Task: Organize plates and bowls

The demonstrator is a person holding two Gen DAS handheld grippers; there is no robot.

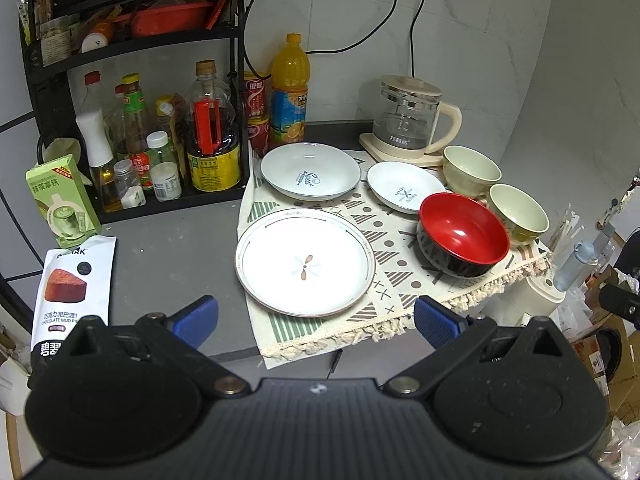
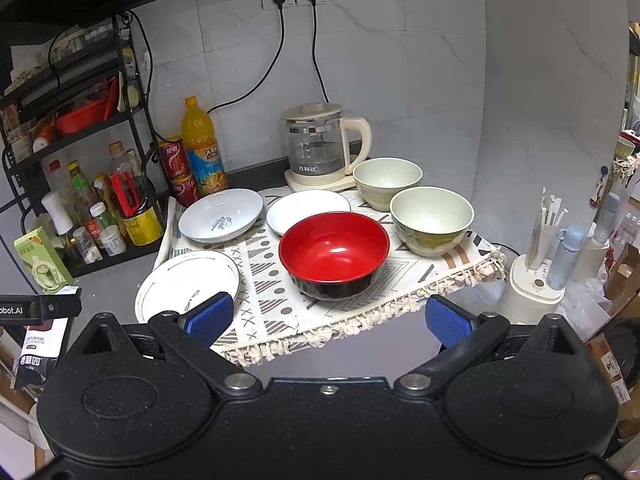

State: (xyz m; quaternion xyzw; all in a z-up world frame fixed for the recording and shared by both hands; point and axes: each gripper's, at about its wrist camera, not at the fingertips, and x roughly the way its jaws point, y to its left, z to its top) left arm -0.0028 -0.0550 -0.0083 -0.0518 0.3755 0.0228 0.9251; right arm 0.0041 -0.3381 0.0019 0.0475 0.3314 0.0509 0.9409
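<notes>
On a patterned cloth (image 1: 384,248) (image 2: 264,280) lie three white plates: a large rimmed plate (image 1: 305,262) (image 2: 188,284) at the front left, a deep plate with lettering (image 1: 310,171) (image 2: 221,215) behind it, and a small plate (image 1: 403,186) (image 2: 307,206). A red bowl with a black outside (image 1: 463,234) (image 2: 334,254) stands at the front, two cream bowls (image 1: 471,170) (image 1: 518,212) (image 2: 387,182) (image 2: 431,218) to its right. My left gripper (image 1: 316,322) hangs open before the large plate. My right gripper (image 2: 329,320) is open before the red bowl. Both hold nothing.
A glass kettle (image 1: 408,120) (image 2: 318,146) stands at the back by the wall. A black rack with bottles (image 1: 160,140) (image 2: 92,208) fills the left. An orange juice bottle (image 1: 289,88) and cans stand beside it. Snack packs (image 1: 74,292) lie at the front left. The cloth's fringe overhangs the counter edge.
</notes>
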